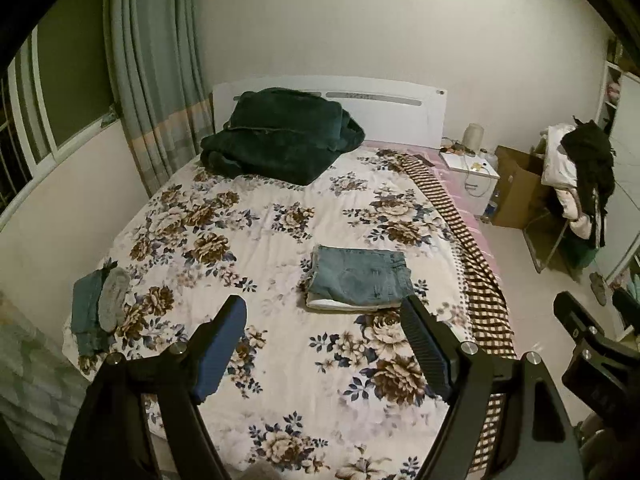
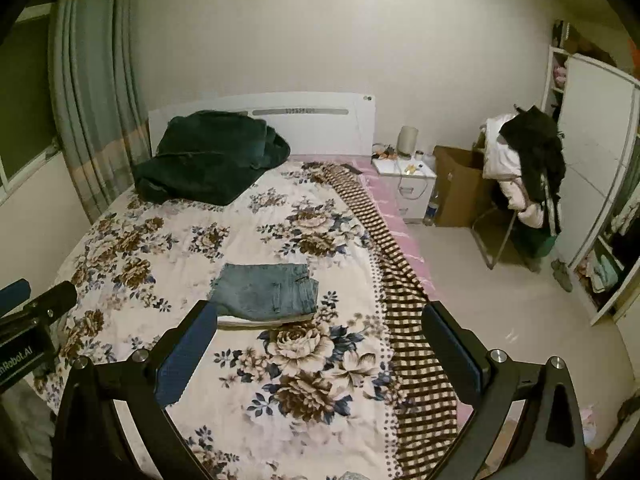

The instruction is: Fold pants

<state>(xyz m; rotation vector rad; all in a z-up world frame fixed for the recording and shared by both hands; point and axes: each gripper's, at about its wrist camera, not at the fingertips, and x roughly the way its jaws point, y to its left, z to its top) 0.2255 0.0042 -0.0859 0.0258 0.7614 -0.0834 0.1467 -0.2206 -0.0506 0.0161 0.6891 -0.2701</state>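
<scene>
Denim pants [image 1: 360, 278] folded mid-bed, both tongs spread, above floral quilt [image 1: 256, 232]

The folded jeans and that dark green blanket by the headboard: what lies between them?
Only flowered bedspread lies between jeans and blanket, in both views.

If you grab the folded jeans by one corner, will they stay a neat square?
Probably not. The folded jeans are soft denim layers stacked loosely, so lifting one corner would likely let them droop open. Pushed, they would probably slide or bunch up on the flowery quilt, not roll.
</scene>
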